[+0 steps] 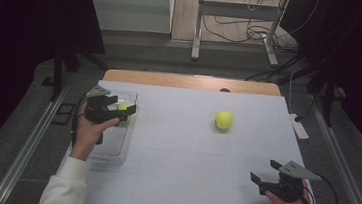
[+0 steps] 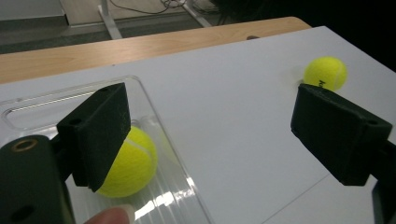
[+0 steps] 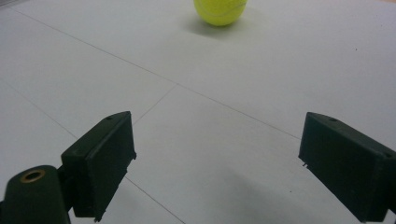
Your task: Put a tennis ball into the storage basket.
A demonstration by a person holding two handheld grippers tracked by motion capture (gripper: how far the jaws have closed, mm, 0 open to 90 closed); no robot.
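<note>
Left gripper (image 1: 124, 110) gapes above tray (image 1: 114, 151); ball (image 2: 128, 163) apparently inside, axisless.

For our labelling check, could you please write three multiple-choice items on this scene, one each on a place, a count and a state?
1. Where does the tennis ball nearest the left gripper lie?
A. In the clear plastic tray
B. On the wooden table edge
C. On the floor

2. How many tennis balls are in sight?
A. One
B. Two
C. Four

3. How do the right gripper's jaws stand?
A. Clamped on a ball
B. Shut with nothing between
C. Open with nothing between

Key: 1 A, the ball sits inside the clear plastic tray; 2 B, one in the tray and a second ball on the white table top; 3 C, only bare table shows between the parted jaws.
</note>
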